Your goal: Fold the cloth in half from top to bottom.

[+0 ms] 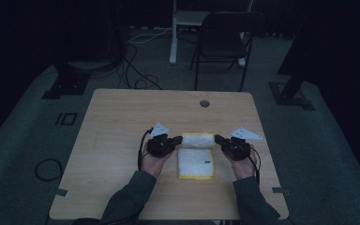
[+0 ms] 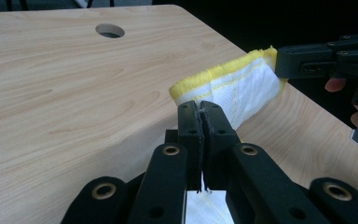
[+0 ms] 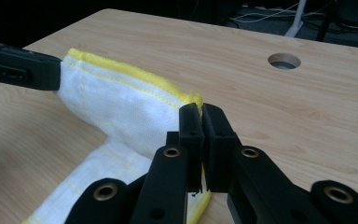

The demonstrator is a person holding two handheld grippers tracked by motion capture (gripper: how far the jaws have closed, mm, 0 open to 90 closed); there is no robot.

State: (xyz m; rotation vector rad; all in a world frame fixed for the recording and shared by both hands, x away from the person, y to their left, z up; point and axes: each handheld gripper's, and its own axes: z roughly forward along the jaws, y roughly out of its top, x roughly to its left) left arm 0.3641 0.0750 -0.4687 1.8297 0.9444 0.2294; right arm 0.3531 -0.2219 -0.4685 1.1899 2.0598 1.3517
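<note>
- Black jaws of my left gripper point(image 2: 200, 108) are pressed together on one corner of the white terry cloth with the yellow stitched border point(image 2: 235, 88); a thin sliver of fabric sits between the pads in the left gripper view.
- My right gripper point(image 3: 201, 112) is clamped the same way on the opposite corner of that cloth point(image 3: 121, 105), its pads meeting with the yellow hem pinched in between.
- Between the two grippers the far edge of the cloth is lifted off the wood and folded back toward me, forming a raised roll; in the high view this roll point(image 1: 197, 139) spans straight from the left gripper point(image 1: 178, 139) to the right gripper point(image 1: 218, 138).
- Just below the claws, the rest of the cloth lies flat on the table, nearer to me, with a small dark label near its right edge.
- Under and around both grippers is the light wooden table top point(image 1: 122, 122); beyond them, toward the far edge, is a round cable hole point(image 1: 205, 103).
- Well past the table from my claws stands a dark folding chair point(image 1: 222, 40) on the grey floor, with loose cables lying to the left of it.
</note>
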